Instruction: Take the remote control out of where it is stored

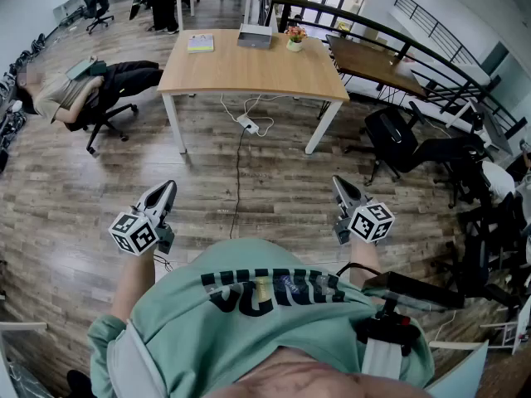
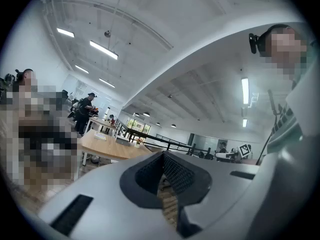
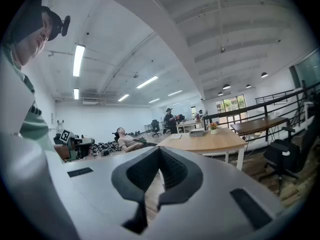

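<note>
A person in a green shirt stands on a wood-plank floor (image 1: 274, 189) in an open office. The left claw (image 1: 168, 187) and right claw (image 1: 338, 182) are held out roughly level ahead of the body, well apart from each other. Each claw's own view shows its ribbed pads pressed together at the tips with nothing pinched between them, only floor showing through the gap behind. The remote control is in no view, and nothing here can be picked out as its storage place. The nearest candidate is the wooden table (image 1: 249, 77) ahead, which carries a book (image 1: 200, 43), a grey box (image 1: 255, 36) and a small flower pot (image 1: 294, 38), all well out of reach of both claws. A remote is likely to be light, stiff plastic with a smooth and slightly slippery shell. The best hold would probably be across its two long narrow edges near the middle, away from the buttons, with a claw spread first and then closed gently. If it sits in a holder or drawer, a straight pull along its length would suit.
</note>
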`<state>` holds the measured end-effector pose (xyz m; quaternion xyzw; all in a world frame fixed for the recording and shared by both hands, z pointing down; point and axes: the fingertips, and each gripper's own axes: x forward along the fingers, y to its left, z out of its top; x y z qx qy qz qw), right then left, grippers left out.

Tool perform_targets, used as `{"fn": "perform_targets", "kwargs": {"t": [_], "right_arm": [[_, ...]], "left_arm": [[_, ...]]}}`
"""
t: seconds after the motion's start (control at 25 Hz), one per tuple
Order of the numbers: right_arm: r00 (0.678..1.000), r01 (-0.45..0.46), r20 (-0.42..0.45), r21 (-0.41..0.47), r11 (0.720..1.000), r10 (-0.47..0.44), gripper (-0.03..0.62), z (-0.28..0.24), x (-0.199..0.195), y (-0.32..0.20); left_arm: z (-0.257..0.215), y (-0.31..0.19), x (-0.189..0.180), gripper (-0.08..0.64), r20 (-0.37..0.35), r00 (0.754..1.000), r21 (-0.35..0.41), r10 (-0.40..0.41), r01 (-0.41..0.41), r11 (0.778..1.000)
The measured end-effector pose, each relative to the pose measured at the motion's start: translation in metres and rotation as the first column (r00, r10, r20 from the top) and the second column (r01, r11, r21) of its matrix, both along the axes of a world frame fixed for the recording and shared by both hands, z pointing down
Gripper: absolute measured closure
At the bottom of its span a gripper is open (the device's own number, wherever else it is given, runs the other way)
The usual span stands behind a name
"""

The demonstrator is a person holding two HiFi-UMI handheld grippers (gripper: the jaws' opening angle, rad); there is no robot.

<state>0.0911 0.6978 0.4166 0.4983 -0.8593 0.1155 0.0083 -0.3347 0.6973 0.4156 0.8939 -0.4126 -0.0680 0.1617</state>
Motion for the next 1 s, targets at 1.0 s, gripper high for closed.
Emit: {"fn": "perform_targets", "kwargs": {"t": [1.0], "right_arm": [[0.995, 0.075, 0.063, -0.008, 0.997, -0.075, 0.589, 0.016, 0.098, 0.008]], "left_arm": [[0.004, 0.01, 0.12, 0.56, 0.041, 0.999, -0.027, 0.004, -0.003, 1.0]]}}
